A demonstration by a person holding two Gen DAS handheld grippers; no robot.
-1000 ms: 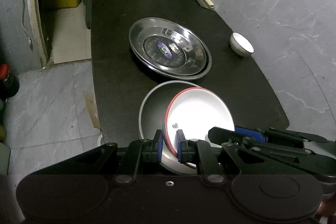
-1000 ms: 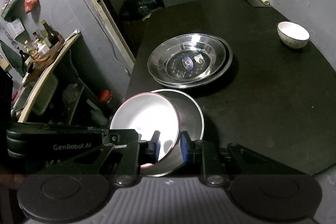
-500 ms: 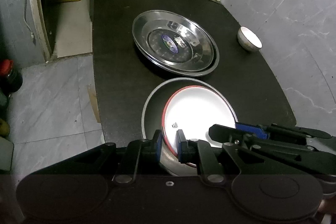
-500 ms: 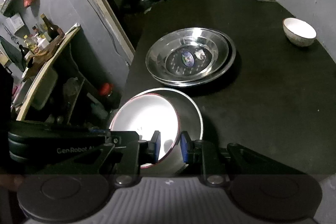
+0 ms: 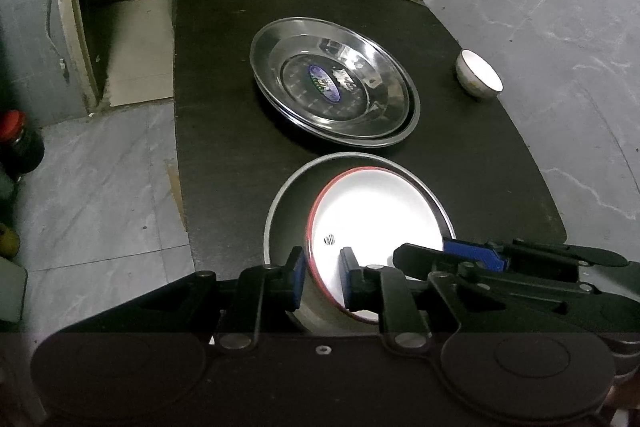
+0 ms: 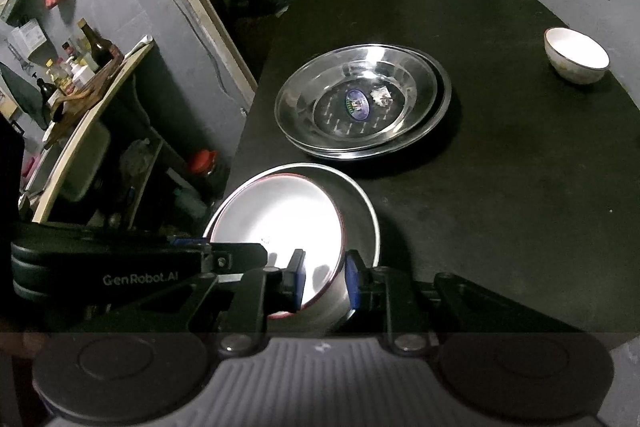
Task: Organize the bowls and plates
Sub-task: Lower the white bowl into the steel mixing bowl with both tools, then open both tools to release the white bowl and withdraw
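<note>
- The left gripper (image 5: 322,277) was pinched on the near rim of the red-rimmed white plate (image 5: 376,223), one blue pad on each side of the edge.
- The right gripper (image 6: 323,281) was clamped over the near rims of that white plate (image 6: 280,219) and the grey metal bowl (image 6: 360,215) holding it; its right pad sat outside the bowl wall.
- The white plate lay tilted inside the grey bowl (image 5: 292,199) at the near edge of the black table (image 5: 216,87).
- Farther along the table sat stacked steel plates (image 5: 332,93), just beyond the grey bowl.
- A small white bowl (image 6: 576,61) stood well apart at the far right edge.
</note>
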